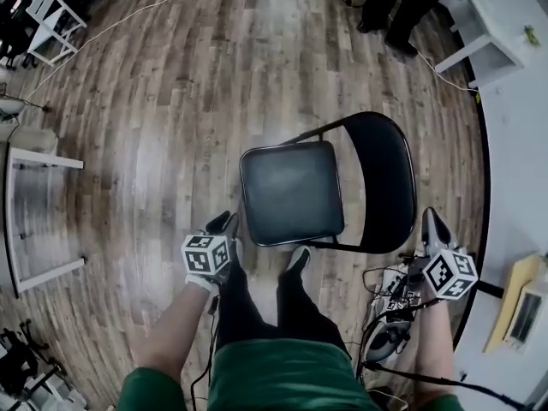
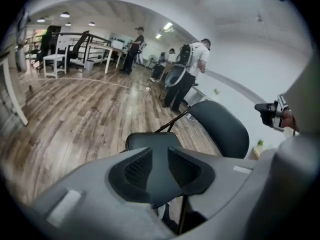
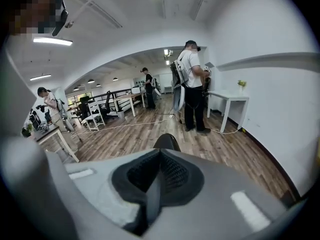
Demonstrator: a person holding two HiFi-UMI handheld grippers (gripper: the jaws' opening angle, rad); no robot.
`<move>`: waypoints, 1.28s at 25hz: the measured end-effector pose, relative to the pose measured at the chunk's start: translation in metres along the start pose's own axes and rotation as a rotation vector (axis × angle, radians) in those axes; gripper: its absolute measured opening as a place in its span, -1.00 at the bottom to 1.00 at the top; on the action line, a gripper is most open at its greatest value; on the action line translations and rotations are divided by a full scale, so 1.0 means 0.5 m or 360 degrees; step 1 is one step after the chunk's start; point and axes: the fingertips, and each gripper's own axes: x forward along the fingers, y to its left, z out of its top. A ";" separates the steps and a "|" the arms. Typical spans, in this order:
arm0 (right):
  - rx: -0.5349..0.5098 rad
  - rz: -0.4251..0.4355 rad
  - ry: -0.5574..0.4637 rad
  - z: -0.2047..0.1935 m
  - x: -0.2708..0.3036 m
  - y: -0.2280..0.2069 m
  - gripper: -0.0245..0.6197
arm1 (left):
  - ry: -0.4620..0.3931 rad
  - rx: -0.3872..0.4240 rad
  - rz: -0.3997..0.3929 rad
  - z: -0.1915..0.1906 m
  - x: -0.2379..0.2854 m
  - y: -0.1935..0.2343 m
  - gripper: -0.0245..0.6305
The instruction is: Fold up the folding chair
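Currently the folding chair (image 1: 291, 191) stands unfolded on the wooden floor (image 1: 154, 101) directly in front of you. Its black seat (image 2: 150, 140) is flat and its backrest (image 1: 387, 182) lies to the right in the head view. Your left gripper (image 1: 224, 225) sits just beside the seat's near left corner, apart from it. In the left gripper view its jaws stand a narrow gap apart with nothing between them, and the seat shows beyond the gap. Your right gripper (image 1: 434, 228) is outside the backrest, near its lower right edge and clear of it. Its jaws are pressed together and empty, and only the top of the backrest shows above them in the right gripper view. One of your shoes (image 1: 298, 259) is at the seat's front edge. A person (image 3: 192, 84) stands by a white surface (image 3: 231, 100) beyond the chair.
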 end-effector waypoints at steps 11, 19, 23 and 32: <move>-0.0161 0.0109 0.0282 -0.041 0.132 -0.030 -0.50 | 0.0170 -0.0433 -0.0092 -0.178 0.213 0.144 0.06; -0.0218 -0.0044 0.0425 -0.085 0.204 -0.047 -0.08 | 0.0303 -0.0572 -0.0295 -0.298 0.345 0.220 0.19; -0.0212 -0.0068 0.0433 -0.096 0.243 -0.059 0.06 | 0.0353 -0.0653 -0.0404 -0.350 0.409 0.234 0.23; -0.0226 -0.0063 0.0602 -0.170 0.303 -0.069 0.15 | 0.0387 -0.0788 -0.0632 -0.369 0.509 0.225 0.31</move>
